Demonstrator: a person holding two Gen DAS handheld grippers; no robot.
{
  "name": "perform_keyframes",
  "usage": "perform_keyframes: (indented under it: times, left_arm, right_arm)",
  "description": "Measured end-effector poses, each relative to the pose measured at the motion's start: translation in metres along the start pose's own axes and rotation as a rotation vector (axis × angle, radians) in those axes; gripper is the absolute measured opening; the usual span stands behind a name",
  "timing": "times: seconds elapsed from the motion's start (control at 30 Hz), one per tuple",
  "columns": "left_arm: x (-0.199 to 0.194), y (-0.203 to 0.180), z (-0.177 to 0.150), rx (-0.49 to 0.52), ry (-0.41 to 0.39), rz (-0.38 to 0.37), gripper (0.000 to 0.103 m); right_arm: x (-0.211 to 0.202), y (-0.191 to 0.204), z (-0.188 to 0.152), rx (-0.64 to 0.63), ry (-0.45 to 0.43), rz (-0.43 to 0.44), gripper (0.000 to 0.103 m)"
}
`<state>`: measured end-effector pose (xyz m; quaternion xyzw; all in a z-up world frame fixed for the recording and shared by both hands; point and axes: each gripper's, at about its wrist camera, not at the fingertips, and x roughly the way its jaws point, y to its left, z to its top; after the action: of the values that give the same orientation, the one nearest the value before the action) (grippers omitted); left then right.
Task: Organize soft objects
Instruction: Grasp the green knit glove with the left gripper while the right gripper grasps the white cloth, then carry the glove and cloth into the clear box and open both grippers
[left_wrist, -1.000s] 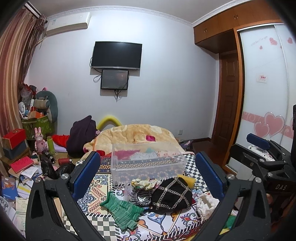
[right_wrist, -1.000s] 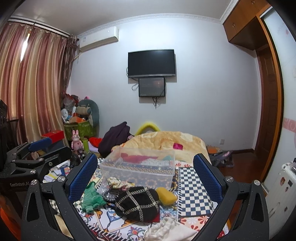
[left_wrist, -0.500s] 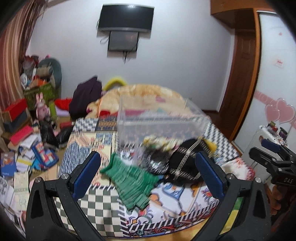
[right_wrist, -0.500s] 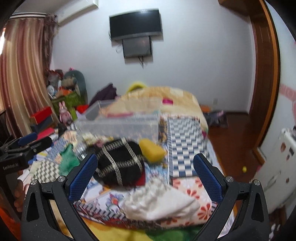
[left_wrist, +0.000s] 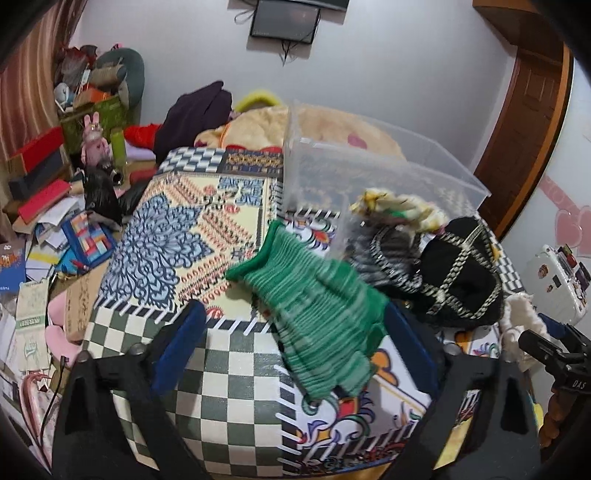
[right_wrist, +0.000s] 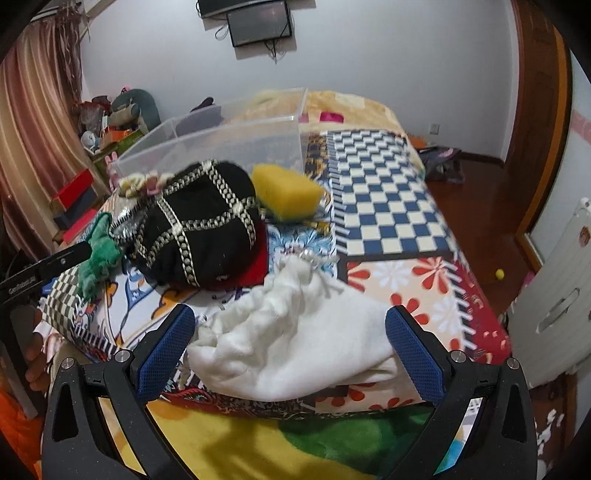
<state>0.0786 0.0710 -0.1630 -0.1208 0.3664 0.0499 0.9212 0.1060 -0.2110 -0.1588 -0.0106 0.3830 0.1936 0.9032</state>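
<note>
Left wrist view is kinda smeared, so I can't make out the knit on the green glove (left_wrist: 317, 317). My left gripper (left_wrist: 291, 350) sits wide open and empty, with the glove's finger end lying between its fingers. The right finger's pad is half hidden behind the glove. At 2 o'clock, just past the glove, a striped black-and-white piece (left_wrist: 384, 258) is jammed against the black hat (left_wrist: 461, 277) and I can't tell where one ends. A floral fabric bit (left_wrist: 399, 206) leans on the clear bin (left_wrist: 369, 173) at 1 o'clock. The quilt (left_wrist: 192, 236) lies bare from 10 to 11 o'clock, and its near edge curves off at 6.

On the right wrist cam my right gripper (right_wrist: 291, 350) is spread wide too, nothing in it. The white cloth (right_wrist: 295, 343) is bunched right between the fingers, and its near edge drops out of sight over the quilt's edge. Past it at 11 o'clock the hat sits on something red (right_wrist: 255, 269), mostly covered. A blurry yellow sponge (right_wrist: 284, 192) lies at 12, touching the bin's wall. The checkered patch at 1 o'clock has nothing on it, with wood floor (right_wrist: 480, 206) further right.
</note>
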Motion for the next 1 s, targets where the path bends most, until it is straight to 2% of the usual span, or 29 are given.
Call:
perform_keyframes:
  times: [0.17, 0.23, 0.3, 0.4, 0.43, 0.5, 0.6, 0.77, 1.0]
  left_arm:
    - [0.011, 0.002, -0.005, -0.001, 0.032, -0.026, 0.075]
    - [0.010, 0.001, -0.006, 0.012, 0.022, -0.028, 0.069]
    - [0.010, 0.000, -0.007, 0.020, 0.025, -0.055, 0.054]
    - [0.008, -0.003, -0.008, 0.037, 0.022, -0.062, 0.044]
    - [0.009, -0.003, -0.007, 0.041, 0.021, -0.063, 0.042]
    - [0.005, -0.004, -0.007, 0.053, 0.014, -0.068, 0.029]
    - [-0.001, -0.006, -0.008, 0.063, 0.002, -0.069, 0.018]
    - [-0.017, -0.007, -0.002, 0.066, -0.048, -0.085, 0.015]
    - [-0.047, -0.015, 0.020, 0.091, -0.150, -0.095, 0.015]
  right_arm:
    - [0.002, -0.002, -0.001, 0.005, 0.014, 0.017, 0.084]
    - [-0.001, -0.004, -0.002, -0.001, 0.006, 0.021, 0.072]
    - [-0.002, -0.003, -0.002, -0.013, 0.006, 0.026, 0.050]
    - [-0.002, 0.001, 0.000, -0.026, 0.005, 0.037, 0.035]
    - [-0.002, 0.002, 0.001, -0.033, 0.001, 0.030, 0.033]
    - [0.000, 0.001, 0.005, -0.043, -0.006, 0.025, 0.022]
    - [-0.004, -0.001, 0.008, -0.038, -0.027, 0.021, 0.015]
    - [-0.016, 0.001, 0.017, -0.043, -0.083, 0.011, 0.013]
    - [-0.039, 0.005, 0.044, -0.069, -0.209, -0.001, 0.013]
